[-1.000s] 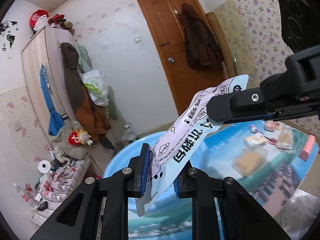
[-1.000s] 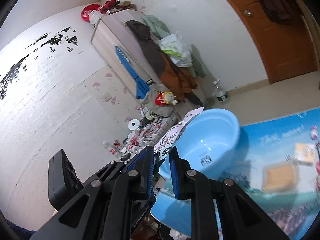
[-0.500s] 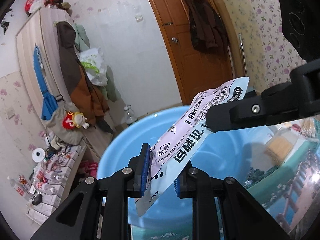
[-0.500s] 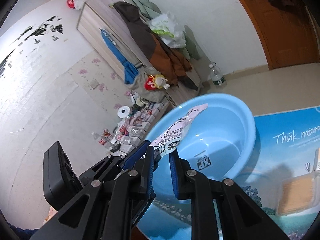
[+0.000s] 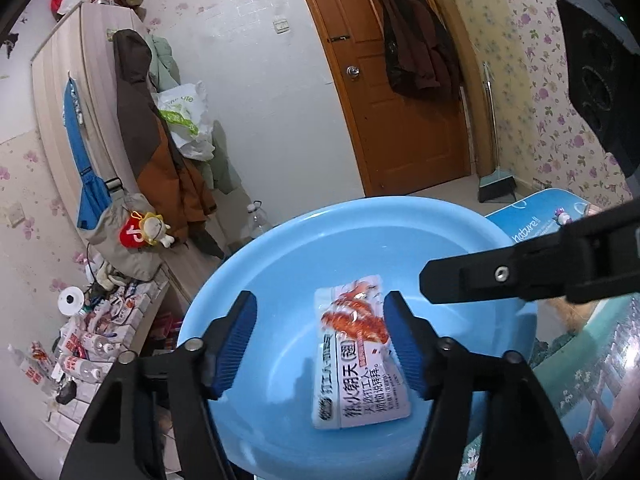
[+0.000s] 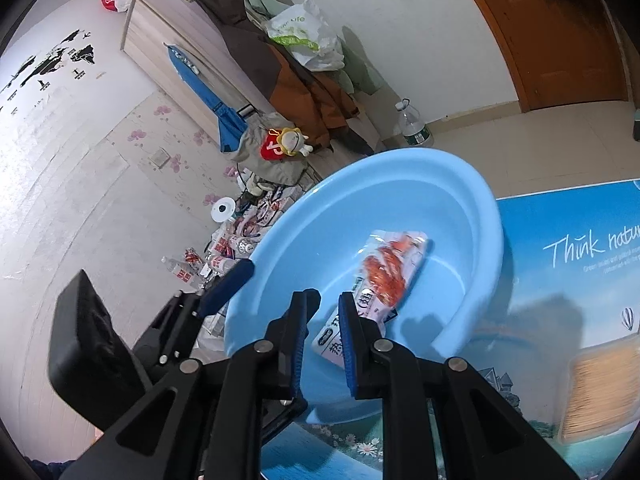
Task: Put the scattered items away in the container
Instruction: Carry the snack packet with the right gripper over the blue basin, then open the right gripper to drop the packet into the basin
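snack packet lies flat inside the blue basin

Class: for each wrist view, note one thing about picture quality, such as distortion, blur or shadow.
Left wrist view: the fisheye bows the door; the packet in the basin reads sharp. Right wrist view: the tan box at the right edge is smeared, and the basin casts a soft shadow on the mat.
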`<move>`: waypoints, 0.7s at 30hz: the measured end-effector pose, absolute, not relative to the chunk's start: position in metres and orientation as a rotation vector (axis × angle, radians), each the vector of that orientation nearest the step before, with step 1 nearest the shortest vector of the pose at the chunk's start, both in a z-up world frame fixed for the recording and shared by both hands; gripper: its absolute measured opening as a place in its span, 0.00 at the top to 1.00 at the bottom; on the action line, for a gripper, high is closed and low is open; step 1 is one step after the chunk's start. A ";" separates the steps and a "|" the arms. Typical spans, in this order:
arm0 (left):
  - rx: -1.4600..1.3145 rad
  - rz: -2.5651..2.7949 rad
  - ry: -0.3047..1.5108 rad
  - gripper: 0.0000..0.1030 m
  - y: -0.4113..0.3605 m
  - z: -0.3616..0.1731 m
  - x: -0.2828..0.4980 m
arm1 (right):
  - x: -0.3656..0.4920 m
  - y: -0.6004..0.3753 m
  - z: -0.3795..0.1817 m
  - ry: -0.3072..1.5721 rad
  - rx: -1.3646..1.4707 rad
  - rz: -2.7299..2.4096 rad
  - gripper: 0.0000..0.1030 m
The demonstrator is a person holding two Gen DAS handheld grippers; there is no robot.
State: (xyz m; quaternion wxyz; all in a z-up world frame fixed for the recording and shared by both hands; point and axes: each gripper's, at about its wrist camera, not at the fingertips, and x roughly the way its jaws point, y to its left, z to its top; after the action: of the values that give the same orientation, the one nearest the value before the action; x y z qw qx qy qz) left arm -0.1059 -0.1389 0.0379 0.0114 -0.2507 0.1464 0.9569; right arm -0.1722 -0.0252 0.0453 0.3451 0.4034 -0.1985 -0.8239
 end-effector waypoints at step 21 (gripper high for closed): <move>-0.840 2.992 0.373 0.28 -0.143 0.036 -0.102 | -0.180 -0.035 0.040 -0.357 1.051 -2.238 0.52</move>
State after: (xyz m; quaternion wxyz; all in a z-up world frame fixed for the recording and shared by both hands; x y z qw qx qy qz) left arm -0.1025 -0.1428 0.0361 0.0058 -0.2684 0.1191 0.9559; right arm -0.1797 -0.0352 0.0401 0.3161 0.3989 -0.1357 -0.8500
